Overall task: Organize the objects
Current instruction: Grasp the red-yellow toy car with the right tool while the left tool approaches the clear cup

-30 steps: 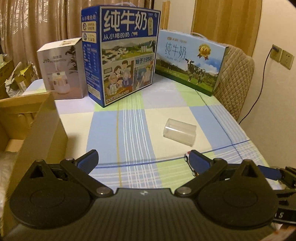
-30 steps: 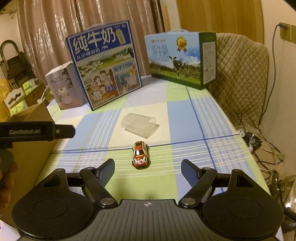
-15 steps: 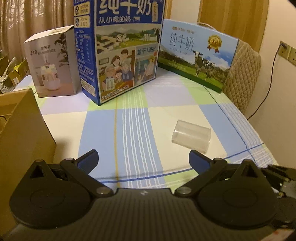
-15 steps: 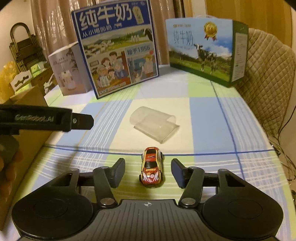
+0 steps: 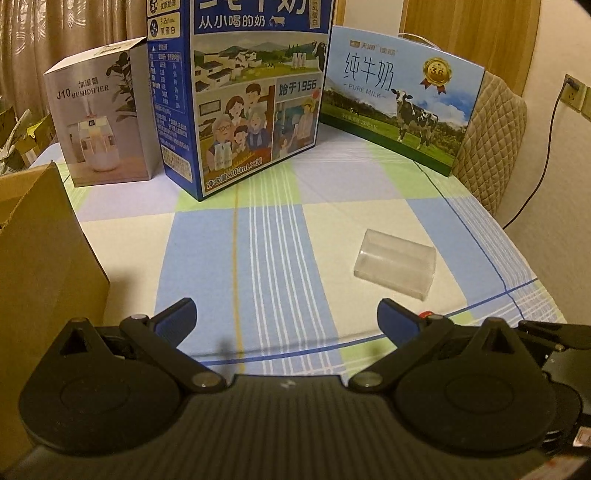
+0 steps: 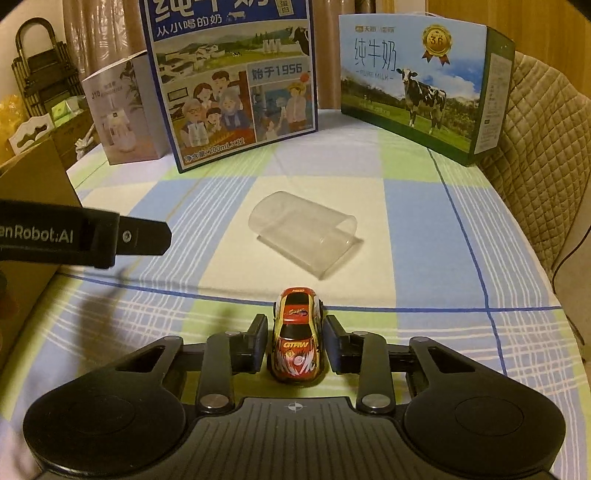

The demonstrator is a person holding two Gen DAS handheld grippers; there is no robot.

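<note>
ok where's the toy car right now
In the right wrist view, the toy car sits on the tablecloth between the right gripper's fingers, just in front of the clear plastic cover.

Setting: a room in a private home, probably a dining area. A tabletop (image 5: 369, 221) is covered by a checked cloth in blue, green and cream. Retail packaging is stood along its far edge: a tall blue milk carton box (image 5: 240, 96), a wide milk box printed with a cow (image 5: 399, 110) and a humidifier box (image 5: 99, 122). A chair with a quilted beige cover (image 5: 495, 140) is placed at the far right corner. Heavy curtains (image 5: 74, 33) are hung behind the boxes. A wall socket with a plugged cable (image 5: 572, 92) is fitted on the plain right-hand wall. A cardboard box (image 5: 37, 258) is seen at the left.
</note>
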